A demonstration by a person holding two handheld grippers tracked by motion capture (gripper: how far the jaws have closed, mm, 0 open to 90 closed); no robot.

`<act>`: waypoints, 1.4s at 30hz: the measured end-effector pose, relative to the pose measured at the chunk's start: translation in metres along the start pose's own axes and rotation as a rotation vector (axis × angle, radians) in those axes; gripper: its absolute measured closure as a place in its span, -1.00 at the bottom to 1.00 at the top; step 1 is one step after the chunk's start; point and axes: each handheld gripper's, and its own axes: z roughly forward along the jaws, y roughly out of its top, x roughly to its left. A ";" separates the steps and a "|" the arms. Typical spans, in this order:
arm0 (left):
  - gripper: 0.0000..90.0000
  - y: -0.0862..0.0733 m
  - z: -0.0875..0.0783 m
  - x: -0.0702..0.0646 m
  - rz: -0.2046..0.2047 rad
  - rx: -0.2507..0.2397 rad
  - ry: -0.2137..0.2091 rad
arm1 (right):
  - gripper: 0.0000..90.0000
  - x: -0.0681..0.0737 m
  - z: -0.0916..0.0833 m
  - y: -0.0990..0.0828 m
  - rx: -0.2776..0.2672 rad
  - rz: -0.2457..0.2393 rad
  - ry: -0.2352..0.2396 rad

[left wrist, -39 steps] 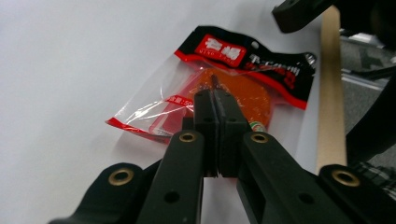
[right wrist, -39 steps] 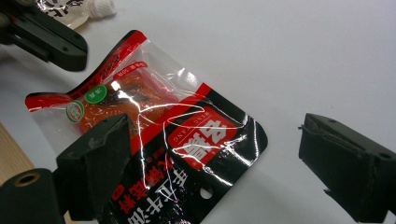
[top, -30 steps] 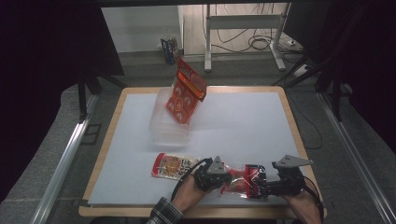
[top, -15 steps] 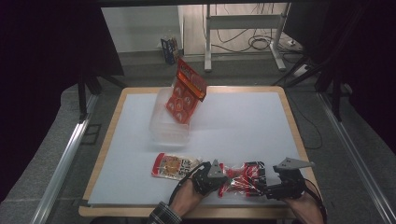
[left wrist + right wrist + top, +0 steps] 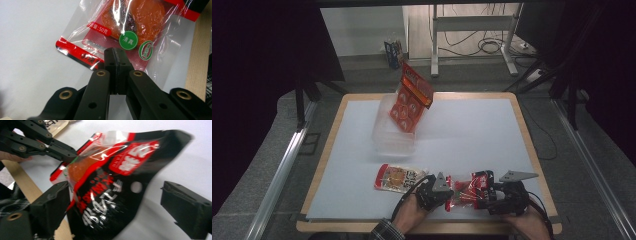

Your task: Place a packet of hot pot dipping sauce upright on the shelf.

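Observation:
A red and black snack packet [image 5: 466,188] lies near the table's front edge, between my two grippers. My left gripper [image 5: 448,193] is shut on the packet's clear left edge [image 5: 130,27], with the jaws pinched together on the film [image 5: 115,58]. My right gripper [image 5: 484,192] stands wide around the packet's other end [image 5: 110,185]. Its jaws have just been closing a little. The left jaw is beside the film and the right jaw is well apart from it. The left gripper's fingertips [image 5: 67,155] show at the packet's far corner.
A second, orange snack packet [image 5: 398,178] lies flat just left of the left gripper. Farther back stands a clear plastic container [image 5: 387,137] with a red packet [image 5: 411,100] upright in it. The wooden table rim [image 5: 537,165] runs close on the right.
The right gripper has edged slightly left toward the packet. The left gripper keeps its hold and has not moved.

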 end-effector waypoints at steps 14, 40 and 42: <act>1.00 -0.001 -0.001 0.003 -0.007 0.004 -0.013 | -0.09 0.013 0.024 0.014 0.005 0.050 0.136; 0.04 0.000 -0.029 0.002 -0.013 -0.054 0.017 | 0.53 0.011 0.007 0.043 -0.059 0.044 0.137; -0.10 -0.003 -0.032 0.002 -0.012 -0.062 0.024 | 0.54 0.011 0.006 0.046 -0.061 0.031 0.127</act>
